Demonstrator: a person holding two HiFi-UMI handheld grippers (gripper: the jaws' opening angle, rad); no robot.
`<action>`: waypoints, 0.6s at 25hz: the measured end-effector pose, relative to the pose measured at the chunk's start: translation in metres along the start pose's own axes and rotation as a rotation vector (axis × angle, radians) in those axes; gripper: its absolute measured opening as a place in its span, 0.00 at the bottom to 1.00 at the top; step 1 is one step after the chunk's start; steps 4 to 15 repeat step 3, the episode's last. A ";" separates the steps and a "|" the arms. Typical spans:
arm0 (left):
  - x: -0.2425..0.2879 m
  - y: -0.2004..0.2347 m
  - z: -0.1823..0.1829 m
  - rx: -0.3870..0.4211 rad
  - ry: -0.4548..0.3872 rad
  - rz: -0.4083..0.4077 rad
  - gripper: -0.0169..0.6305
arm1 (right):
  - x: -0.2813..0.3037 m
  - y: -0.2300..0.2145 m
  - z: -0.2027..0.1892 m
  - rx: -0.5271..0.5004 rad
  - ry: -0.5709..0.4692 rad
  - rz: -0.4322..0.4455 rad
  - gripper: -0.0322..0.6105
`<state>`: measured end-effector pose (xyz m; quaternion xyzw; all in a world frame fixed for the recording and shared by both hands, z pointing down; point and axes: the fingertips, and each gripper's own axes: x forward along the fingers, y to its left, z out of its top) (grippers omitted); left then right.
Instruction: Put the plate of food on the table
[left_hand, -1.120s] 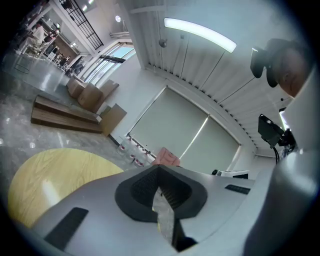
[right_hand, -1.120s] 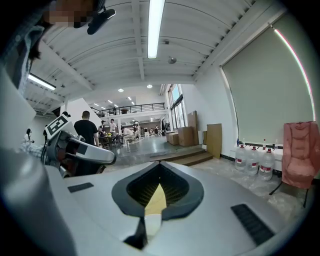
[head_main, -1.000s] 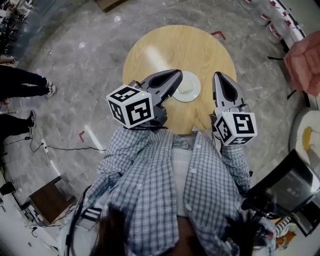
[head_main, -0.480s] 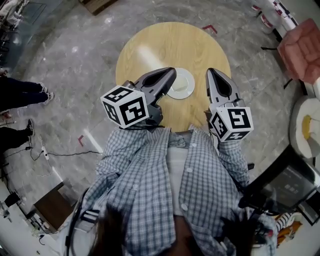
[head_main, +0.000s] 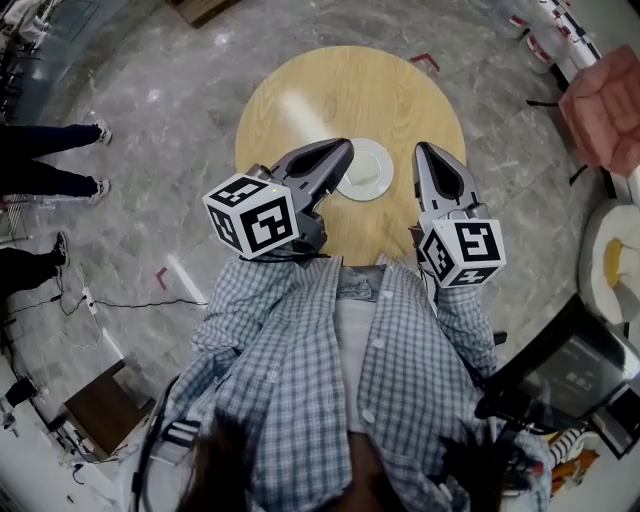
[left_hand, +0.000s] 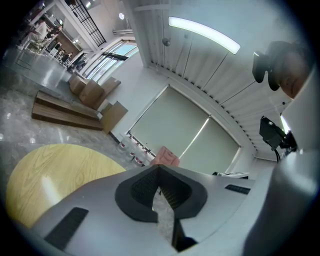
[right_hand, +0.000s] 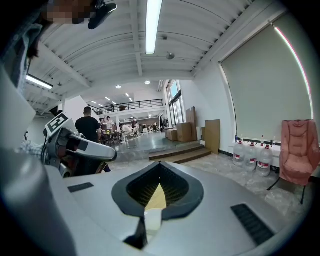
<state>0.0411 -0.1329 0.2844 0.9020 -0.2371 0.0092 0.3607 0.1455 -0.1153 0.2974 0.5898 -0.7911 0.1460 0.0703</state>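
Apparently the placing step is already over. The small round white plate rests flat on the round light-wood table, a little off the tabletop's centre toward 6 o'clock, on the side nearest the person. From above the plate looks plain white, and I cannot make out any food on it.

The left gripper sits at the plate's 9 o'clock. In the head view its tip overlaps the plate's rim, but it looks to be above the rim, not on it. Its own view shows the jaws pressed together with only floor visible through the slit, so it holds nothing. The right gripper is at the plate's 3 o'clock, clear of the rim. Its jaws are also together and empty, with only a sliver of tabletop and something white showing behind them.

As I read it, the task is done or nearly so. The next move calls only for lifting both grippers up and back toward 6 o'clock, and the left tip should clear the rim without nudging the plate.
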 end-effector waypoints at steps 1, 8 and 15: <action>-0.002 0.000 0.001 -0.001 0.001 0.003 0.04 | 0.000 0.003 0.000 -0.001 0.001 0.001 0.06; -0.008 0.001 0.001 -0.004 0.004 0.010 0.04 | -0.001 0.008 0.001 -0.003 0.002 0.003 0.06; -0.008 0.001 0.001 -0.004 0.004 0.010 0.04 | -0.001 0.008 0.001 -0.003 0.002 0.003 0.06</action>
